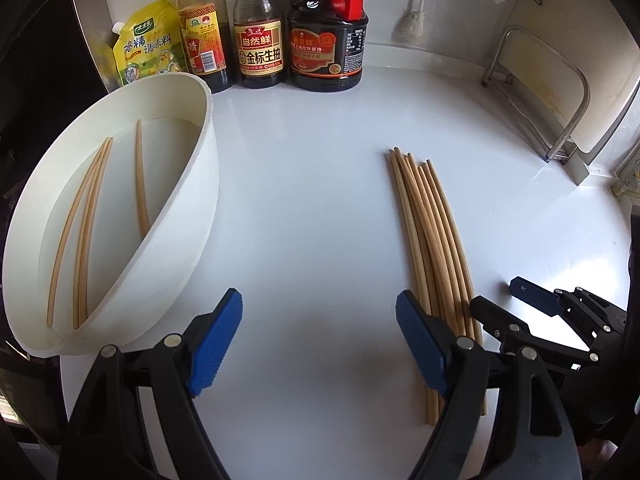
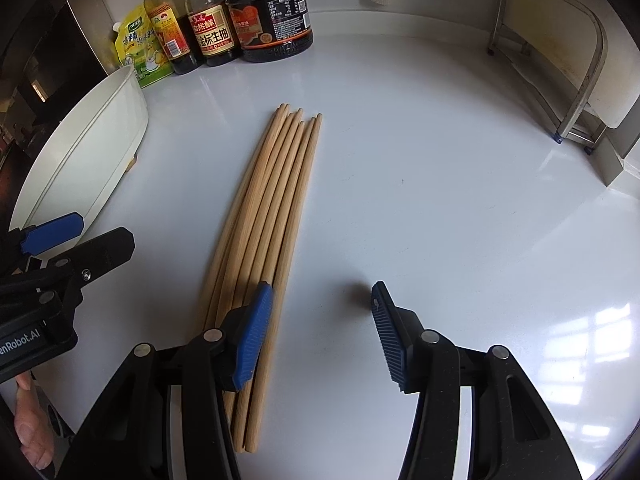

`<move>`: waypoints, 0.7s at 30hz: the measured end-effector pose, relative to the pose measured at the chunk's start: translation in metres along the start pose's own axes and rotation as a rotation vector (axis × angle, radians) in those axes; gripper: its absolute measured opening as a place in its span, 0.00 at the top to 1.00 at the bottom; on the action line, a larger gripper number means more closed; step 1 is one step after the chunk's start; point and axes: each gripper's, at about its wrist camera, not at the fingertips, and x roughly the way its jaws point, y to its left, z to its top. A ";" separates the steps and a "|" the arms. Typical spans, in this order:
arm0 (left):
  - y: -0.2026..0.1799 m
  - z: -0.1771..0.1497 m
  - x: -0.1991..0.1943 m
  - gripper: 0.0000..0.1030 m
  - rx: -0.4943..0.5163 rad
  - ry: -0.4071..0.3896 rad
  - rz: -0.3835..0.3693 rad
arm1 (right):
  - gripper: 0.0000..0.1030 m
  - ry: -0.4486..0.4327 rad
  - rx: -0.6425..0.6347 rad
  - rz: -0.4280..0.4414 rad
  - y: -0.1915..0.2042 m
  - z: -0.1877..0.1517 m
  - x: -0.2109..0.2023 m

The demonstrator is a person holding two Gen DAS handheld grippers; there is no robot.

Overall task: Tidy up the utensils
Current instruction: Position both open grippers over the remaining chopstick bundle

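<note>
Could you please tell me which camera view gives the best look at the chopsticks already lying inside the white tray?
The left wrist view: it looks down into the white tray and shows the chopsticks inside, in both compartments. The right wrist view shows only the tray's outer wall and rim; its inside is hidden there.

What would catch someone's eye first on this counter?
A bundle of wooden chopsticks lies mid-counter, the open right gripper over its near end. Left of it, a white tray holds three more chopsticks. Dark sauce bottles line the back wall.
</note>
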 end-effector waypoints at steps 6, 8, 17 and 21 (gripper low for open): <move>0.002 0.001 0.001 0.25 -0.007 0.000 -0.008 | 0.52 0.011 -0.029 -0.038 0.007 -0.003 0.001; 0.001 0.001 0.001 0.25 -0.006 0.000 -0.011 | 0.52 0.009 -0.040 -0.053 0.008 -0.003 0.001; -0.019 -0.006 0.013 0.24 0.026 0.028 -0.035 | 0.52 -0.006 -0.006 -0.078 -0.020 -0.001 -0.001; -0.031 -0.007 0.021 0.24 0.042 0.037 -0.041 | 0.52 -0.010 0.006 -0.069 -0.031 -0.002 -0.002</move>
